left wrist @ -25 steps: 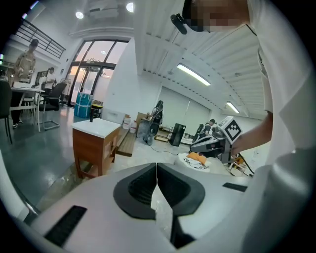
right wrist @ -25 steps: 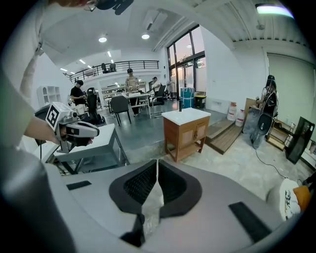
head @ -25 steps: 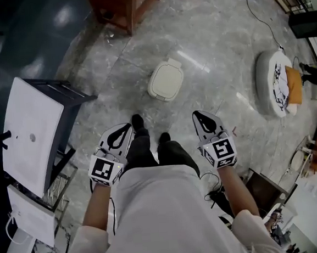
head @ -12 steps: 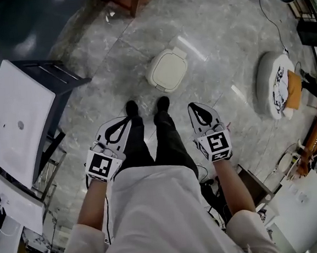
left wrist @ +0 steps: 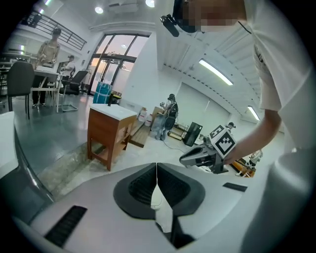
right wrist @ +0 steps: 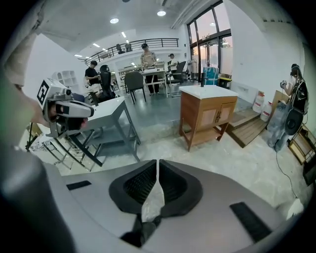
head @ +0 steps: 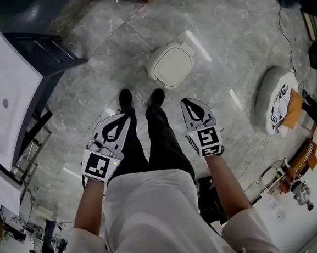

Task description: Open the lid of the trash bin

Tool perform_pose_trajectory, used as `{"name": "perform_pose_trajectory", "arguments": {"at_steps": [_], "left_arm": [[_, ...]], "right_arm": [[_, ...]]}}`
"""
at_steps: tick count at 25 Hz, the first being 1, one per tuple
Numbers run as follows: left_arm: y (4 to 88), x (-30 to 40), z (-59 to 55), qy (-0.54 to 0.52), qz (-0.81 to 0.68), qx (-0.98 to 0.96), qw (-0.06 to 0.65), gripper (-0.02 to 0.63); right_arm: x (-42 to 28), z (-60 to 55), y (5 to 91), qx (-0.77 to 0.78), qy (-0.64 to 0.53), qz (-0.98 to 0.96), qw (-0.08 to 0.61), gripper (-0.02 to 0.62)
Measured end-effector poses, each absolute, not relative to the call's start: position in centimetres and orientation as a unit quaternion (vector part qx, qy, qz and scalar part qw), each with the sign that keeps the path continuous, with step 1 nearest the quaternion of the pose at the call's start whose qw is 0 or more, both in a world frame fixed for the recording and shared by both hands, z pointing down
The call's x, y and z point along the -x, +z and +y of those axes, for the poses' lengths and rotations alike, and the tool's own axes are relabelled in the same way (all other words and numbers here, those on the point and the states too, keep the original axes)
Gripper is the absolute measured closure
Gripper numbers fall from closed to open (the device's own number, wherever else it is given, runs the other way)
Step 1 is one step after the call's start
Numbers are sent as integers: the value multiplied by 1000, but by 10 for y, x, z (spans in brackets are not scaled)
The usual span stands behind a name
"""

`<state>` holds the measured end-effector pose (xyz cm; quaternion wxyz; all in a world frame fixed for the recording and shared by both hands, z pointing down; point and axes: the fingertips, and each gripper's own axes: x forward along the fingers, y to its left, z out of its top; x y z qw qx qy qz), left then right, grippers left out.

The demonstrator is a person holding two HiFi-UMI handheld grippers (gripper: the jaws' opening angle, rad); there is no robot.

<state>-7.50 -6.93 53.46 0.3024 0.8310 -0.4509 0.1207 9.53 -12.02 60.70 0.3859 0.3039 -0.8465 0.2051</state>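
Although the task called for an opened lid, the trash bin [head: 171, 65] sat on the floor [head: 225, 40] with its pale lid [head: 174, 67] down, well ahead of both pairs of jaws and apart from them. The left gripper [head: 123, 118] and right gripper [head: 188, 104] had jaws pressed together on nothing. Apparently nothing was done; reaching and lifting remained. No brand or writing was legible, only the grippers' square markers [head: 208, 137].
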Motion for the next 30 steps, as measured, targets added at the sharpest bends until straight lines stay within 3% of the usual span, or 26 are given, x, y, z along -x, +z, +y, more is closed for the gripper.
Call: {"name": "perform_pose_trajectory", "arguments": {"at_steps": [14, 30], "left_arm": [[610, 42, -64, 129, -479, -796, 347, 588], [690, 39, -48, 163, -467, -796, 349, 588]], "right_arm": [[-110, -120, 751, -267, 270, -821, 426, 563], [-115, -96, 889, -248, 320, -779, 479, 561]]}}
